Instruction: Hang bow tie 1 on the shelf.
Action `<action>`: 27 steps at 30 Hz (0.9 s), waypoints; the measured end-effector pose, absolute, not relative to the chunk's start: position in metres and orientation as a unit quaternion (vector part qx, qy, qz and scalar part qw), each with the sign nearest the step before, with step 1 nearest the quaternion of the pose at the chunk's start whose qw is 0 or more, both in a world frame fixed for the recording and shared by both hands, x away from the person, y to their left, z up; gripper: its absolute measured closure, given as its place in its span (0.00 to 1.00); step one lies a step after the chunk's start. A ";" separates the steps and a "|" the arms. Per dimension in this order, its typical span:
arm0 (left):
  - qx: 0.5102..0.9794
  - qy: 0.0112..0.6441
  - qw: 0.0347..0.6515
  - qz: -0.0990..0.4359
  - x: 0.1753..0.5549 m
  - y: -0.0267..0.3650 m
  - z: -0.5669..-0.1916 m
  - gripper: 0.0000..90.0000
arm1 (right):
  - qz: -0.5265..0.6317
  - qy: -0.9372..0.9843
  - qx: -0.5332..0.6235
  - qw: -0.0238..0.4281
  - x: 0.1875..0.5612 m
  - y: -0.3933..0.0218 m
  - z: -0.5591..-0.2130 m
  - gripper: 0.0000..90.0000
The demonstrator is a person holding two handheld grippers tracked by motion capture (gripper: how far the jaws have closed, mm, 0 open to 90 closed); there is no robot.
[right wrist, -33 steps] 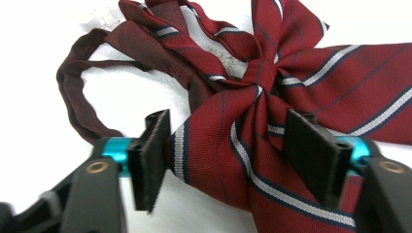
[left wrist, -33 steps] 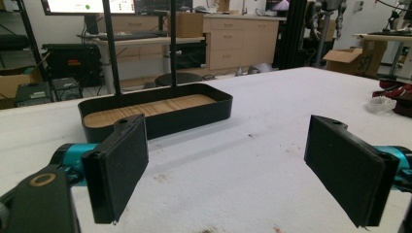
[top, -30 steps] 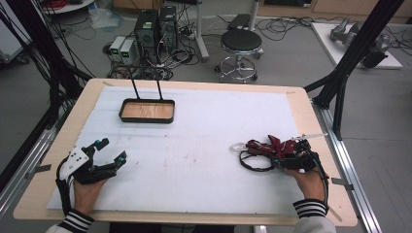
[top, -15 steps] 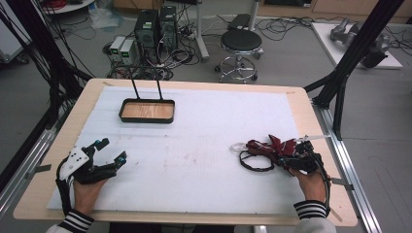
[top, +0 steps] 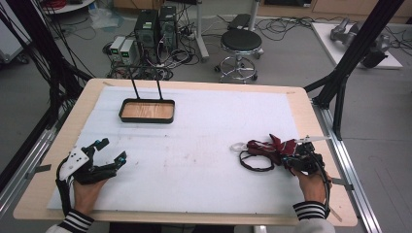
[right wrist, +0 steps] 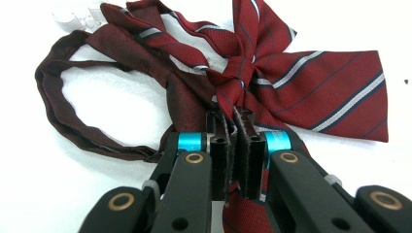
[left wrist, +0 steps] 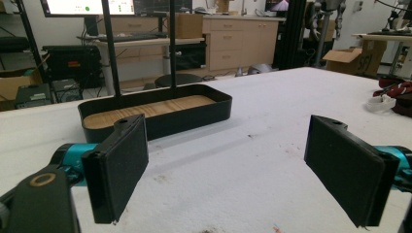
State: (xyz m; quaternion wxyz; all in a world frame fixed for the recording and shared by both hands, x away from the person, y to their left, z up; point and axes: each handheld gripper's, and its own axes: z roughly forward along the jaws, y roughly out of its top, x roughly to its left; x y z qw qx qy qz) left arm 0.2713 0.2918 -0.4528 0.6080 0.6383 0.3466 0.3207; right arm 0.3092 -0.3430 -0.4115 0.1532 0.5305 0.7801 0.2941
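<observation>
Pinching bow tie (right wrist: 291, 73), right claw (right wrist: 234, 127) closed.

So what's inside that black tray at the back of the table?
The black tray holds nothing loose: its wooden floor is visible. Two black posts rise at its far side. In the left gripper view, the near wall hides the floor's front strip.

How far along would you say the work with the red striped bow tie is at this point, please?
Done: the right gripper has just closed its jaws on the bow tie near the knot. In hand: the tie lies on the white table cover, gripped but not lifted. Left: moving it, perhaps to the black tray, which holds nothing yet. The left gripper waits open.
</observation>
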 end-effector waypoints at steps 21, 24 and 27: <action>0.639 0.345 0.607 0.321 0.271 0.292 -0.453 0.18 | 0.363 0.769 0.483 0.208 0.298 -0.337 -0.394 0.96; 0.640 0.345 0.607 0.322 0.271 0.291 -0.453 0.18 | 0.387 0.762 0.477 0.206 0.296 -0.335 -0.390 0.96; 0.640 0.345 0.607 0.322 0.271 0.292 -0.453 0.18 | 0.401 0.760 0.470 0.203 0.296 -0.332 -0.386 0.96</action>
